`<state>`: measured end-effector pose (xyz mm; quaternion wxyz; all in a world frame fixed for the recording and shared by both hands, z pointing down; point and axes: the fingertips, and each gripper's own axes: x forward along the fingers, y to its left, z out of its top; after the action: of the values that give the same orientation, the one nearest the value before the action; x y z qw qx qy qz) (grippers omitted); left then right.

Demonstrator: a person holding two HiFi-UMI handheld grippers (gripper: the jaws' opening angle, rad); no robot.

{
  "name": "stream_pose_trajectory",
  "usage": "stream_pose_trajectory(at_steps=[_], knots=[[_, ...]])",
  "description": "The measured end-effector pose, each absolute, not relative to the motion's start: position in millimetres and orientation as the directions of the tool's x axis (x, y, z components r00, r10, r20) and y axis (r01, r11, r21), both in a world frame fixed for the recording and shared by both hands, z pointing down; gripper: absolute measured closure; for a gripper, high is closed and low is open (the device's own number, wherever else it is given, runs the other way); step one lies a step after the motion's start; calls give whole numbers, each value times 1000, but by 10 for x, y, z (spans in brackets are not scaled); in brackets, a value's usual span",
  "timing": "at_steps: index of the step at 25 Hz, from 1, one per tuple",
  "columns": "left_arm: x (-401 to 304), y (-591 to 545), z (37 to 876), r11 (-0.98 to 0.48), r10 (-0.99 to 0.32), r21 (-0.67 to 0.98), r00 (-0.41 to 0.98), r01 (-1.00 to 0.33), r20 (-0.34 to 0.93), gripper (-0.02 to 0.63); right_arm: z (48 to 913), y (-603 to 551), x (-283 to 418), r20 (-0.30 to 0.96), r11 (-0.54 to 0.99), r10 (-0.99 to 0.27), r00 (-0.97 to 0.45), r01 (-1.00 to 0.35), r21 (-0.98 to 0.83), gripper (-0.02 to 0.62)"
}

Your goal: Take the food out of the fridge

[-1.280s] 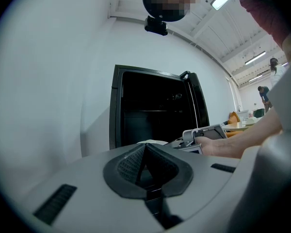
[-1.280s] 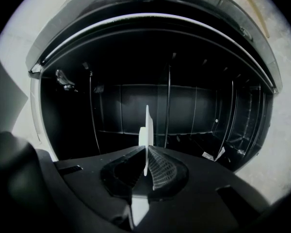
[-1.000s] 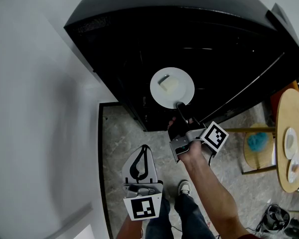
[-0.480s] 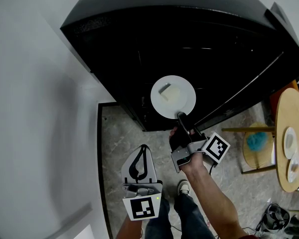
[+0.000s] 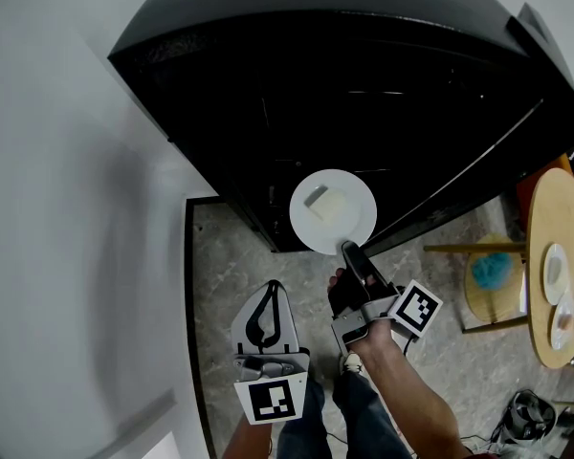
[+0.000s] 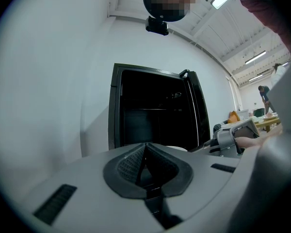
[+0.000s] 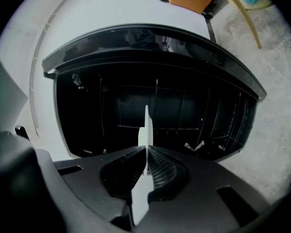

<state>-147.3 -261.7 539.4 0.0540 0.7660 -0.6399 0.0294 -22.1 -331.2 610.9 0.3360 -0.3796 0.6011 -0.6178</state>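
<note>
Grey stone floor (image 5: 220, 285) and a white wall (image 5: 67, 208) frame the open black fridge (image 5: 364, 94) in the head view. At centre frame the right gripper (image 5: 349, 249) clamps the near rim of a white plate (image 5: 356, 229) bearing pale food (image 5: 330, 202), at the fridge's mouth. Lower left, the left gripper (image 5: 271, 290) is closed and empty.

Left gripper view: jaws together, fridge against the white wall.

Right gripper view: the plate stands edge-on between the pressed pads, dark wire shelves (image 7: 184, 130) behind.

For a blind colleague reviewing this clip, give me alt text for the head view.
Seen from above, the right gripper clamps the rim of a white plate carrying a pale piece of food, held in front of an open black fridge. The left gripper is shut and empty, lower left.
</note>
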Motion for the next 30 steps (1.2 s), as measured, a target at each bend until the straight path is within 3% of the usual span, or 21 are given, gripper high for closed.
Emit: stream_pose_trajectory(at_steps=[30], knots=[[-1456, -2619, 5447, -166, -978, 52, 171, -985, 119, 592, 6166, -2425, -42, 130, -141, -845, -519, -18, -990, 563]])
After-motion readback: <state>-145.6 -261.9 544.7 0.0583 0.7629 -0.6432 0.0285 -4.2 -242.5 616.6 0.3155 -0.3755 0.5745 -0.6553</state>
